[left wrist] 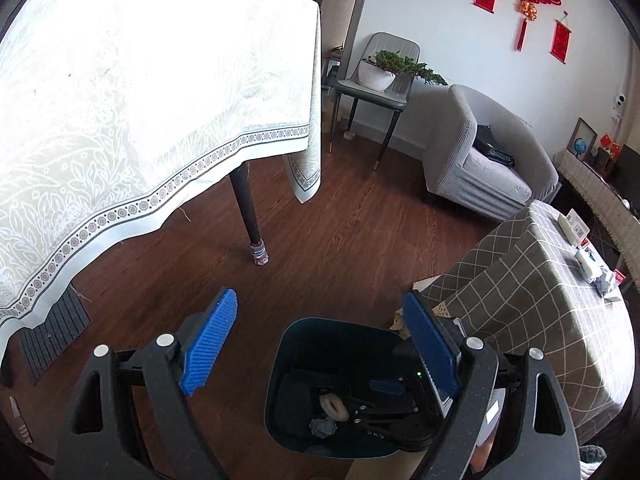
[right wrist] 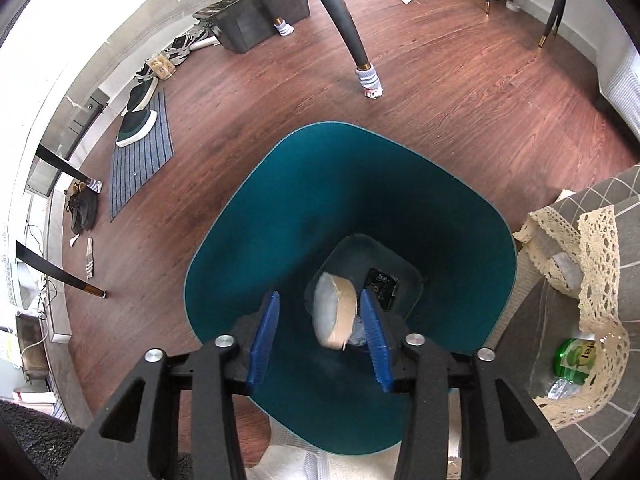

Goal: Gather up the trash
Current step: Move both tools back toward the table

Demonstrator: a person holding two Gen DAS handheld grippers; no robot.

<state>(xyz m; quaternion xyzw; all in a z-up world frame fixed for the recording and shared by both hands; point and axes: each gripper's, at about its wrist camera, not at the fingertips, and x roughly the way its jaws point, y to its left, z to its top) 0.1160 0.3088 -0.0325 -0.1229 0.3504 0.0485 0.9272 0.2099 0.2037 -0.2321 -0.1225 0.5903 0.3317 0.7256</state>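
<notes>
A dark teal trash bin point(right wrist: 320, 184) stands on the wooden floor, and the right wrist view looks straight down into it. My right gripper point(right wrist: 320, 298) hangs inside the bin with its blue pads apart. A beige and white tape roll point(right wrist: 334, 312) is tilted between them, close to the right pad, and neither pad presses on it. Crumpled clear scrap point(right wrist: 359, 332) lies under it. In the left wrist view the bin point(left wrist: 288, 352) is below my left gripper point(left wrist: 320, 296), which is open wide and empty. The right gripper point(left wrist: 356, 400), the roll point(left wrist: 332, 406) and a grey wad point(left wrist: 322, 428) show inside.
A table with a white cloth point(left wrist: 140, 100) and its dark leg point(left wrist: 250, 208) stand left of the bin. A checked-cloth table point(left wrist: 540, 280) crowds the bin's right side. A green bottle point(right wrist: 576, 356) lies under its lace edge. A mat point(right wrist: 140, 152) with shoes point(right wrist: 136, 124) lies left.
</notes>
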